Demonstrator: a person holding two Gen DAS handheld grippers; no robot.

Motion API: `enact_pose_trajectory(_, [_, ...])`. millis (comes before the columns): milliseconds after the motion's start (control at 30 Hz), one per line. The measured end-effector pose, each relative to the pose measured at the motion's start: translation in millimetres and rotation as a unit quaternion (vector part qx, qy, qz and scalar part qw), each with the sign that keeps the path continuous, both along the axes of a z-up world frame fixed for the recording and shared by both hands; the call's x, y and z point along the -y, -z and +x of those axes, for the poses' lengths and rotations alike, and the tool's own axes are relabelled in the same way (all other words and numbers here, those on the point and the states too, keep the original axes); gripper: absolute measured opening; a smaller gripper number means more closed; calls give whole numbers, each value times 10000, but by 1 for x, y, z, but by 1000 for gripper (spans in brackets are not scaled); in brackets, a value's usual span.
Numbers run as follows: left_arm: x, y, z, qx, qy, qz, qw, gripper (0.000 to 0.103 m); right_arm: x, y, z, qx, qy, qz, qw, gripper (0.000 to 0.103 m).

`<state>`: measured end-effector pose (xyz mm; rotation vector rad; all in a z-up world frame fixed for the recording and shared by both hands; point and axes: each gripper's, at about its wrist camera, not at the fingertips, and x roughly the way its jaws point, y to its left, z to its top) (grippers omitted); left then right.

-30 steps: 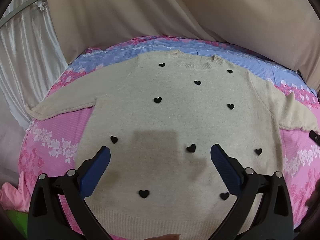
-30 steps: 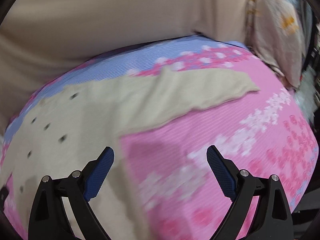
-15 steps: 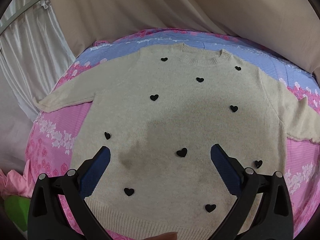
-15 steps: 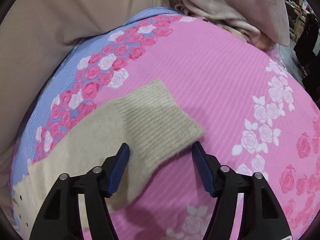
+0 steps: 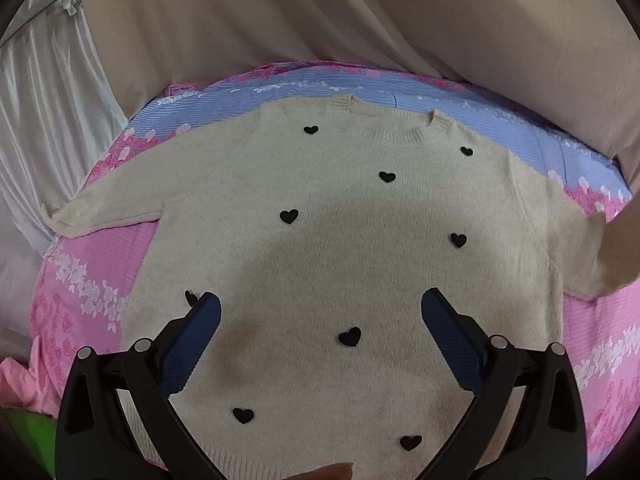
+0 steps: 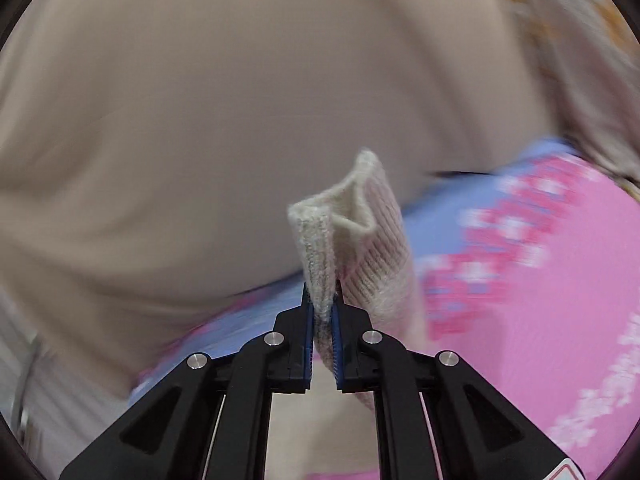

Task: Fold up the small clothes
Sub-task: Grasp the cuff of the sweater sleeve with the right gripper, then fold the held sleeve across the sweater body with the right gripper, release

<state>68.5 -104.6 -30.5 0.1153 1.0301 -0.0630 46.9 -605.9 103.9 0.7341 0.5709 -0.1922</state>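
— On the bed [image 5: 100, 264], over the pink and blue flowered sheet, lies the cream sweater [image 5: 360, 264] with the little black hearts, front up, collar at the far side.

— And its sleeves?

— The left sleeve [image 5: 108, 210] is spread flat out to the left. The one on the right rises off the sheet at the picture's edge.

— Who has hold of it?

— The right hand-held gripper [image 6: 323, 312]. Its blue pads are pressed together on the ribbed cuff [image 6: 352, 232], which stands up above the fingertips with its opening showing. The background there is blurred, so I can't say how high it is.

— What about the other one?

— The left hand-held gripper [image 5: 320, 312] hangs over the near part of the sweater, jaws spread wide and holding nothing, a heart between them. A beige curtain [image 5: 280, 24] hangs on the far side of the bed.
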Motion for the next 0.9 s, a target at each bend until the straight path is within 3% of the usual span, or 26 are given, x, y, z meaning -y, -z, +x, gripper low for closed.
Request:
enact_pose_trajectory(100, [-15, -3, 6, 33, -47, -266, 9996, 98, -100, -7, 66, 115, -1209, 310, 9921, 8])
enact_pose_trajectory(200, [-40, -5, 13, -3, -143, -597, 9981, 98, -206, 21, 123, -250, -2229, 368, 9738, 19])
enact_pose_trajectory(267, [-58, -4, 20, -71, -250, -821, 9963, 98, -261, 42, 143, -606, -2692, 316, 9606, 23])
enact_pose_trajectory(333, [-80, 0, 30, -155, -418, -1050, 9935, 98, -292, 46, 140, -724, -2781, -72, 9578, 23])
enact_pose_trajectory(367, [-88, 3, 35, -163, -495, -1125, 9923, 98, -297, 44, 133, -741, -2684, -341, 9598, 26])
enact_pose_trajectory(400, [-97, 6, 41, -187, -555, -1221, 9908, 98, -295, 42, 119, -800, -2472, -638, 9635, 40])
enact_pose_trajectory(467, [-107, 18, 56, -362, -570, -1437, 9873, 98, -274, 52, 97, -1034, -2064, -864, 9692, 52])
enact_pose_trajectory(567, [-102, 36, 82, -613, -439, -1680, 9829, 98, -231, 82, 55, -1926, -1448, -1219, 9629, 52])
enact_pose_trajectory(633, [-87, 54, 106, -802, -394, -1774, 9801, 98, -205, 102, 30, -2408, -1058, -1168, 9577, 52])
enact_pose_trajectory(767, [-64, 90, 143, -1317, -627, -2176, 9651, 95, -185, 131, -6, -2905, -564, -1058, 9493, 53])
enact_pose_trajectory(800, [-59, 98, 150, -1382, -701, -2353, 9595, 84, -180, 139, -11, -2997, -486, -1020, 9473, 53])
enact_pose_trajectory(867, [-51, 98, 156, -1191, -770, -2155, 9662, 63, -173, 153, -17, -3068, -402, -913, 9465, 53])
enact_pose_trajectory(900, [-44, 94, 158, -1073, -594, -2087, 9703, 21, -171, 159, -18, -3077, -335, -823, 9473, 53])
